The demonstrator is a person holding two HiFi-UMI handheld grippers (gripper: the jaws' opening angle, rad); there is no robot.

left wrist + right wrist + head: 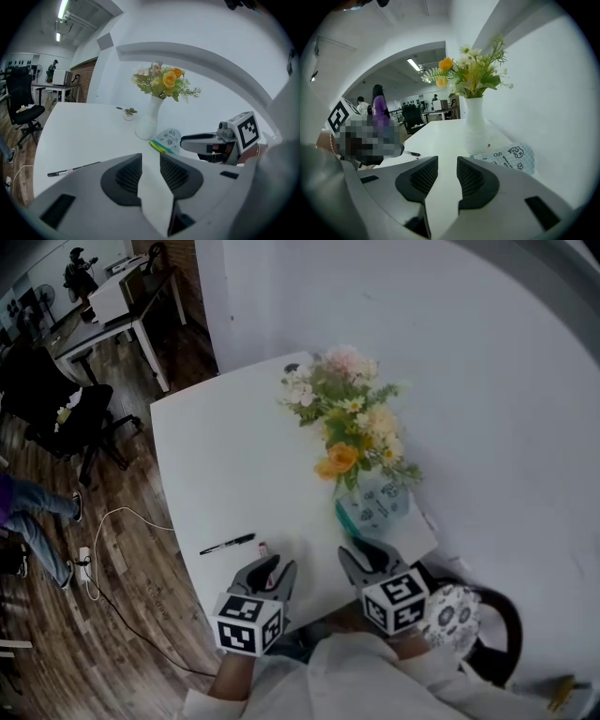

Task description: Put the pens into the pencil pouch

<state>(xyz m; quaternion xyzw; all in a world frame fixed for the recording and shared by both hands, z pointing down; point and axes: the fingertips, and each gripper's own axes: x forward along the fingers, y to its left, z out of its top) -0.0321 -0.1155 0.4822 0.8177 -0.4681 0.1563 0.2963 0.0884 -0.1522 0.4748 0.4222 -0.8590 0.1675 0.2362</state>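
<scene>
A black pen (227,544) lies on the white table (234,456) near its front edge, with a small pink piece (262,547) at its right end. The teal-and-white printed pencil pouch (375,507) lies flat at the foot of the flower vase (361,486). My left gripper (277,566) hovers just right of the pen, open and empty. My right gripper (364,551) is in front of the pouch, also open and empty. The left gripper view shows the pen (72,169) to the left and the pouch (166,140) ahead. In the right gripper view the pouch (511,157) lies at right.
A white vase (149,119) of flowers stands behind the pouch, with a tiny potted plant (128,113) farther back. The white wall runs along the table's right side. A chair with a patterned cushion (459,615) is at lower right. Office chairs and people are far left.
</scene>
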